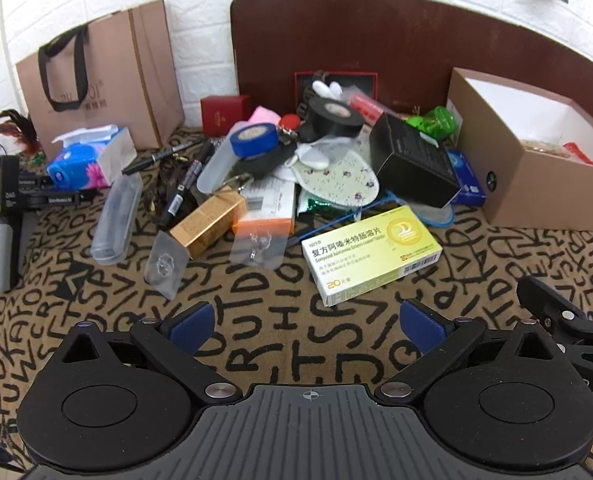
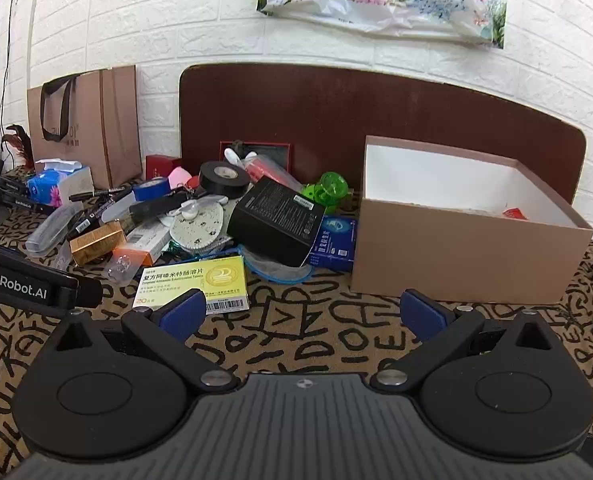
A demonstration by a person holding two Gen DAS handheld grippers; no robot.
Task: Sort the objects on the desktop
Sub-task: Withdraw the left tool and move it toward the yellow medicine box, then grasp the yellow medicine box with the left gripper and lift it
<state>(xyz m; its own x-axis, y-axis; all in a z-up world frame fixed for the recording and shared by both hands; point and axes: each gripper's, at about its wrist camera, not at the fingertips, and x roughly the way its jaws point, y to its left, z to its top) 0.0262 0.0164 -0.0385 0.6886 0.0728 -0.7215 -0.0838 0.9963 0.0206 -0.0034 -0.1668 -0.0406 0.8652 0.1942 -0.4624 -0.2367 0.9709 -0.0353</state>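
A pile of small objects lies on the letter-patterned cloth: a yellow medicine box point(image 1: 370, 254) point(image 2: 194, 282) at the front, a black box point(image 1: 414, 160) point(image 2: 278, 220), a black tape roll point(image 1: 334, 116) point(image 2: 222, 178), a blue tape roll point(image 1: 254, 136), a gold box point(image 1: 208, 222) and an orange-ended box point(image 1: 266, 208). An open brown cardboard box point(image 1: 536, 184) point(image 2: 468, 236) stands to the right. My left gripper point(image 1: 308, 326) is open and empty, just short of the yellow box. My right gripper point(image 2: 304, 314) is open and empty, its left finger in front of the yellow box.
A brown paper bag point(image 1: 96, 76) stands at the back left, with a tissue pack point(image 1: 88, 158) in front of it. A dark brown board point(image 2: 376, 120) leans on the white brick wall. A black device point(image 1: 4, 208) stands at the far left.
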